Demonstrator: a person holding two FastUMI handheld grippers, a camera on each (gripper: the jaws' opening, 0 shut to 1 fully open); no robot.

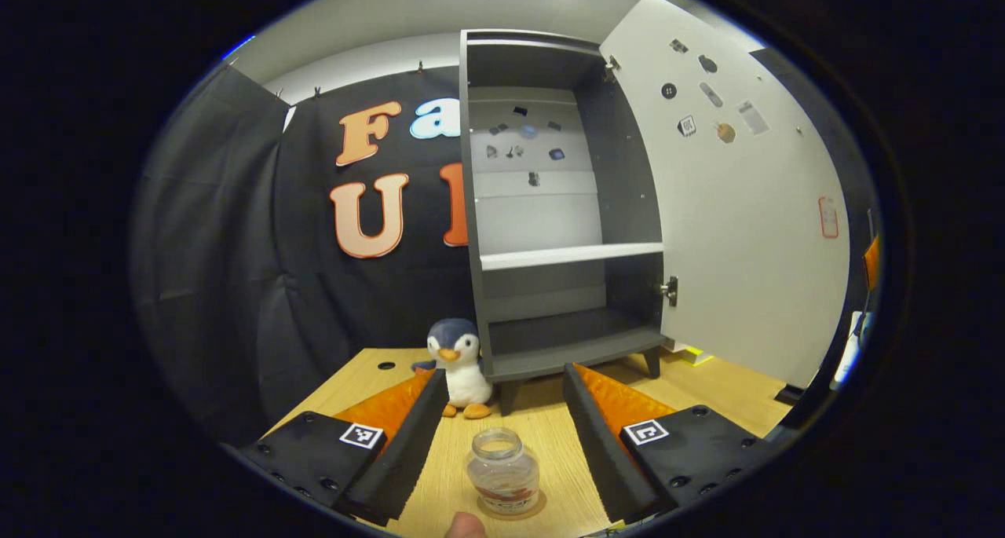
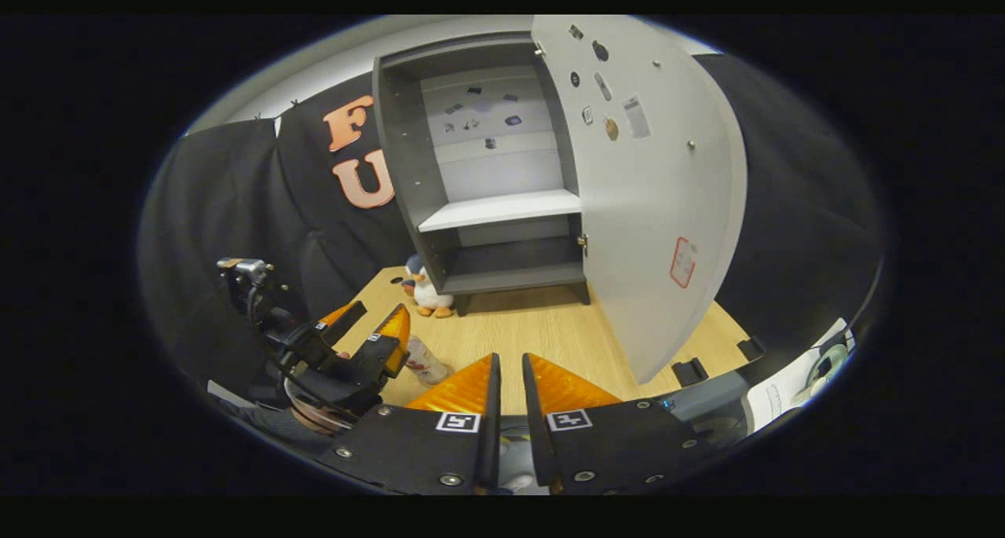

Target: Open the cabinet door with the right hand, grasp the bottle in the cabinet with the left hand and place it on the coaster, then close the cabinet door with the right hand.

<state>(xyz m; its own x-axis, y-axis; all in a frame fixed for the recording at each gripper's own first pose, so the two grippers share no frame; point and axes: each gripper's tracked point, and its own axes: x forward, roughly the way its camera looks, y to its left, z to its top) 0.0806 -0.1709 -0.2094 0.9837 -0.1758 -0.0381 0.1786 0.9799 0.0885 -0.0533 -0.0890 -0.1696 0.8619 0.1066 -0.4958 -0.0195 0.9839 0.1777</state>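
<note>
The bottle point(image 1: 503, 470) stands on the coaster point(image 1: 536, 510) between my left gripper point(image 1: 502, 400)'s spread fingers, untouched. My right gripper point(image 2: 508, 381) is nearly closed, empty; I should swing it behind the cabinet door point(image 2: 655, 200) ahead-right and push evenly.

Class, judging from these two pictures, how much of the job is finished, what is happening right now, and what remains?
Done: the cabinet door stands wide open, and the bottle stands on the coaster on the table. In hand: the left claw is open around the bottle, not pressing it. Left: the right claw, nearly closed and empty, must shut the door.
</note>
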